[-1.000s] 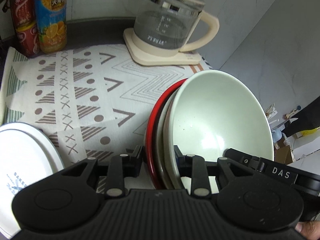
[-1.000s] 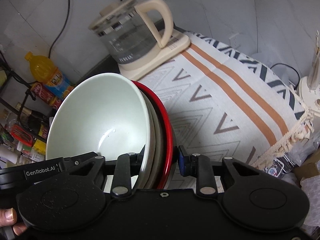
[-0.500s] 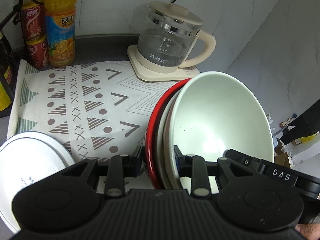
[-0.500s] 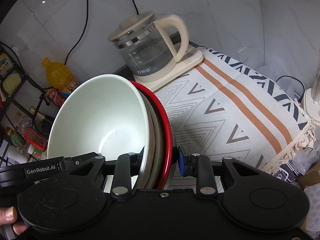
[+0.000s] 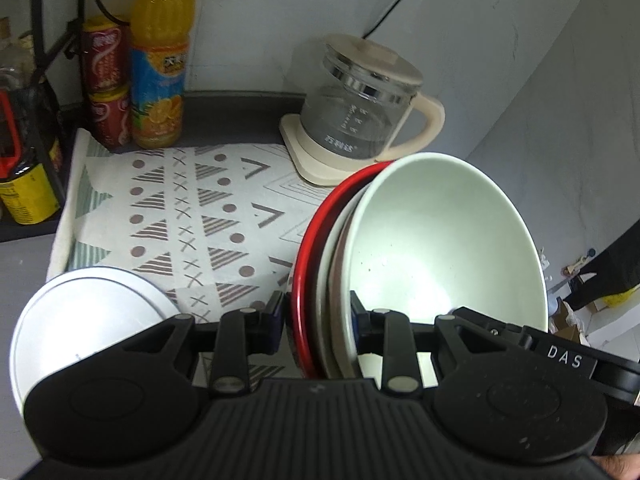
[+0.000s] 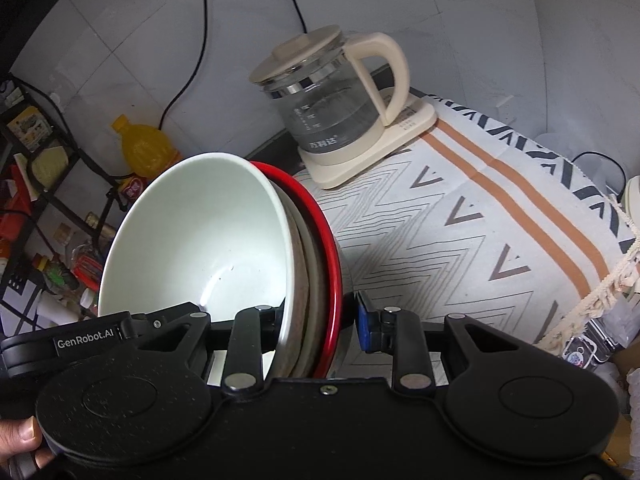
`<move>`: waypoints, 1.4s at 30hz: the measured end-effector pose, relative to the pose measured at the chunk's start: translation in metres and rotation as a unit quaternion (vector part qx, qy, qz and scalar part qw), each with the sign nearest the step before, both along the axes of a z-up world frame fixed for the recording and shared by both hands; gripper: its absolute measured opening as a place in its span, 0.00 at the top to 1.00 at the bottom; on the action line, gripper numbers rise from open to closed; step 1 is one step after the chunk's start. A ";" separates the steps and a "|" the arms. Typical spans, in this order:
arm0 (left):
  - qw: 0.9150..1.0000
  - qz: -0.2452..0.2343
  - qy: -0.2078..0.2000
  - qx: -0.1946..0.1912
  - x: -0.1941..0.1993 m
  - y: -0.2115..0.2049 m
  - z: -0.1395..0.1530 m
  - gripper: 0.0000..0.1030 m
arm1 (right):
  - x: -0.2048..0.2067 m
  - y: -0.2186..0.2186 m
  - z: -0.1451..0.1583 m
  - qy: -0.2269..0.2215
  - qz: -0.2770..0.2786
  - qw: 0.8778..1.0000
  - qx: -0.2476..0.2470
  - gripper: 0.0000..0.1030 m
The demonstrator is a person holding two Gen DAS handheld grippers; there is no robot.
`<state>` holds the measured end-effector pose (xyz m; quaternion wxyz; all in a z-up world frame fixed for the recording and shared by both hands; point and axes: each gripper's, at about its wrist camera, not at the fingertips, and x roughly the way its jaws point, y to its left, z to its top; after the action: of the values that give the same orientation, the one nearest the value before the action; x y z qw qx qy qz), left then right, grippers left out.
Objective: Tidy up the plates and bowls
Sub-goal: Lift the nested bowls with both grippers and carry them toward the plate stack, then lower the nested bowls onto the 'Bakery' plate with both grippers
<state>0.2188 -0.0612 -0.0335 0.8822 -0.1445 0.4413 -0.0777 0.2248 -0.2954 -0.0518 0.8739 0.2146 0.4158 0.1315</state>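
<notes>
Left wrist view only: white plate [image 5: 84, 320] lying flat on the patterned cloth [image 5: 192, 220] at lower left, two red cans [image 5: 106, 88] stacked beside an orange juice bottle [image 5: 160, 60] at the back, and a dark yellow-labelled bottle [image 5: 24, 192] at the left edge. Right wrist view only: orange stripes and a fringed edge on the cloth [image 6: 500, 220], a cluttered wire rack [image 6: 44, 184] at far left, and a thumb and fingertip [image 6: 24, 440] at the bottom left corner. Both views show the glass kettle [image 5: 360, 116] on its cream base at the back of the cloth, a black cable up the wall behind it. Stack of nested bowls [image 5: 420, 256] is tipped on edge and held off the cloth between the two tools; pale green bowl [image 6: 200, 240] is innermost, beige ones behind it, red bowl [image 6: 324, 256] outermost. Left gripper [image 5: 318, 320] is narrowly parted, pinching the stack's rims: one pad against the red outer wall, the other inside the green bowl. Right gripper [image 6: 320, 324] clamps the opposite rim edge, with its inner pad in the green bowl; the blue pad [image 6: 366, 326] sits just beside the red wall, contact there hard to tell. Each view shows the other tool's black body reaching in over the green bowl.
</notes>
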 end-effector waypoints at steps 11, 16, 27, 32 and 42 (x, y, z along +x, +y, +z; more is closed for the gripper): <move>0.999 0.039 -0.001 -0.003 -0.019 0.032 0.000 0.72 | -0.002 0.033 0.003 -0.003 0.039 0.999 -0.002 0.73; 0.998 0.067 -0.001 -0.005 -0.030 0.051 -0.001 0.72 | -0.002 0.052 0.003 -0.002 0.066 0.998 -0.003 0.73; 0.992 0.127 0.009 -0.005 -0.055 0.091 -0.005 0.72 | -0.002 0.093 -0.001 0.003 0.117 0.993 0.002 0.73; 0.988 0.151 0.016 -0.003 -0.065 0.107 -0.008 0.72 | -0.001 0.111 -0.006 0.011 0.138 0.990 0.003 0.73; 0.981 0.191 0.034 -0.001 -0.078 0.134 -0.021 0.72 | 0.001 0.145 -0.015 0.026 0.180 0.983 -0.004 0.73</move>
<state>0.1408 0.0731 -0.0541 0.8651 -0.2297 0.4352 0.0969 0.2263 -0.1499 -0.0673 0.8255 0.1366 0.4711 0.2793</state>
